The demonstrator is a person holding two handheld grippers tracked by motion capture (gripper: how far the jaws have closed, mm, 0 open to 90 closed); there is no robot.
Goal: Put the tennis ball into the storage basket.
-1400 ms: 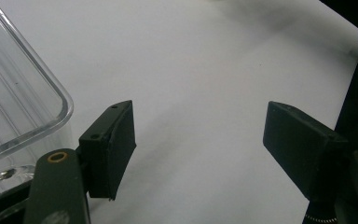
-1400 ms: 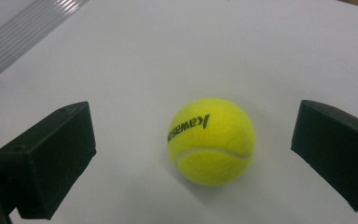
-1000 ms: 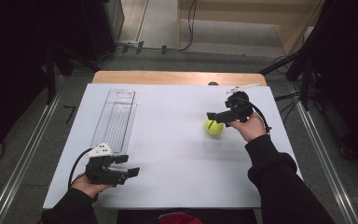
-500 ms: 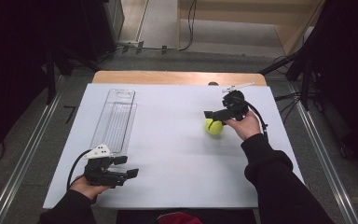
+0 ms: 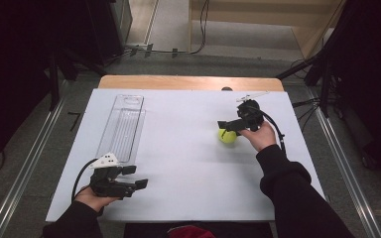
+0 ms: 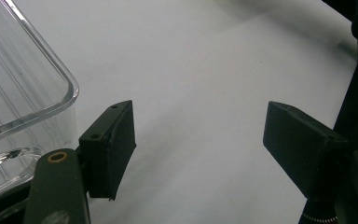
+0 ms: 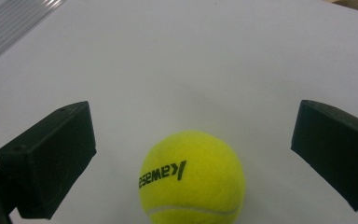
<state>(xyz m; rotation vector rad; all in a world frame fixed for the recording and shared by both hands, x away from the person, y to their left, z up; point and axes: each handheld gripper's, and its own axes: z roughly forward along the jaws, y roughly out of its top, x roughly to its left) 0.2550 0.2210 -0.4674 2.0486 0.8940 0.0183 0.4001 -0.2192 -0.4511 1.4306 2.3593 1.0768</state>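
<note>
A clear plastic tray (image 5: 122, 128) lay along the left part of the white table (image 5: 178, 173), and a bright yellow tennis ball (image 7: 191, 179) printed with black lettering sat on the right part. The right gripper (image 5: 232, 125) hung over the ball with jaws spread wide, not touching it. The left gripper (image 5: 135, 177) gaped equally wide near the tray's near corner, holding nothing.

Tray (image 5: 124, 126) left on table (image 5: 188, 163); ball (image 5: 227, 135) right.
</note>
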